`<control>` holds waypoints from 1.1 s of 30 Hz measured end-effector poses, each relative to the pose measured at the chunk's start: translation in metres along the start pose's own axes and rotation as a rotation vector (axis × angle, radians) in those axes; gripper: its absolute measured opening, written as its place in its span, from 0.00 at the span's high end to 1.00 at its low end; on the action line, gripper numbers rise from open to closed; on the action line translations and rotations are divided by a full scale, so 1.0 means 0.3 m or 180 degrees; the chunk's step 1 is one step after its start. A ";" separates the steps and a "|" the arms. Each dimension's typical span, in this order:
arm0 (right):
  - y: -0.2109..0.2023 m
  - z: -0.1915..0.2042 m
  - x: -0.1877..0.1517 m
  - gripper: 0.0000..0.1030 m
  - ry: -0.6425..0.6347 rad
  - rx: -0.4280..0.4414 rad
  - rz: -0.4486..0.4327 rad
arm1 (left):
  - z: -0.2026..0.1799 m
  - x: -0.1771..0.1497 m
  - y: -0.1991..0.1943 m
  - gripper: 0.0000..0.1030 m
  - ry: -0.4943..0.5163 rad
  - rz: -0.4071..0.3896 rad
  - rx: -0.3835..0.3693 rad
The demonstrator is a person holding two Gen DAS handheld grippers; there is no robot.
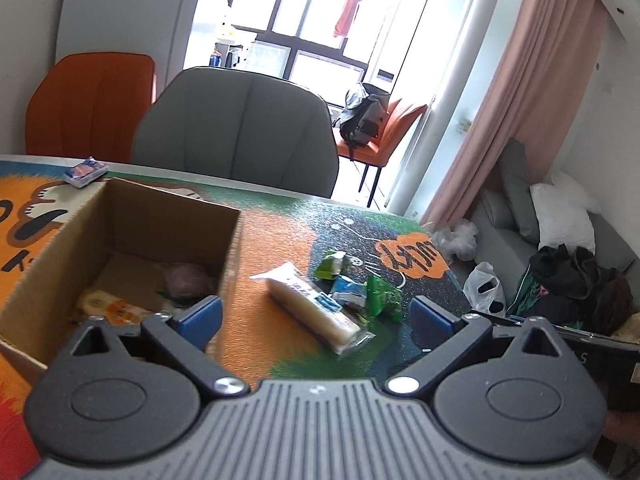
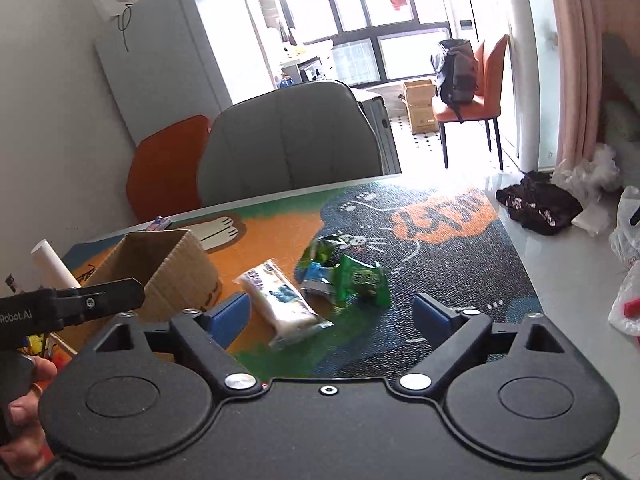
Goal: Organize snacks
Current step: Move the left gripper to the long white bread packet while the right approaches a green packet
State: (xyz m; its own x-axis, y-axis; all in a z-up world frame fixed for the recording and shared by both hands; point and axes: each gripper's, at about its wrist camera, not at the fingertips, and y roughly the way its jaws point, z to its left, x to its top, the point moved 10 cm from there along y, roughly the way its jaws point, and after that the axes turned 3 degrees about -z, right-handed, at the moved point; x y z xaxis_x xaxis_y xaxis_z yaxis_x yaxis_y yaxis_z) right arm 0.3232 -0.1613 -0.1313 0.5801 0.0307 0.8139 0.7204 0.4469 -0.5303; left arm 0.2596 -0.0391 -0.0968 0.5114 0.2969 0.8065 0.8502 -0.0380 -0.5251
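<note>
table (image 1: 280,208) covered by a printed mat (image 2: 460,264), orange/green/dark cartoon pattern. on it: open cardboard box (image 1: 132,216) at the left, long pale snack pack (image 1: 316,308) just right of the box, then a small cluster touching it: two green packets (image 1: 384,298) and a blue-white one (image 1: 348,290). one small blue-orange packet (image 1: 85,171) alone at the far edge behind the box.

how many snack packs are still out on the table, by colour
green packs: 2
blue and white pack: 1
long white pack: 1
small blue pack behind the box: 1
total: 5
</note>
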 end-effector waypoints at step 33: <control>0.332 -0.171 -0.014 0.35 0.0470 0.0058 0.0445 | -0.004 -0.112 0.500 0.43 -0.0116 0.0786 0.0334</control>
State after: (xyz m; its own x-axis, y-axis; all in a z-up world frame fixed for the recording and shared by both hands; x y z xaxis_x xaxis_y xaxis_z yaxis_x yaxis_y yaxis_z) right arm 0.4122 -0.1628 -0.1997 0.7244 -0.0373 0.6884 0.6228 0.4636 -0.6303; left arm 0.3701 -0.0560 -0.2022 0.6952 0.3250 0.6412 0.6817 -0.0149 -0.7315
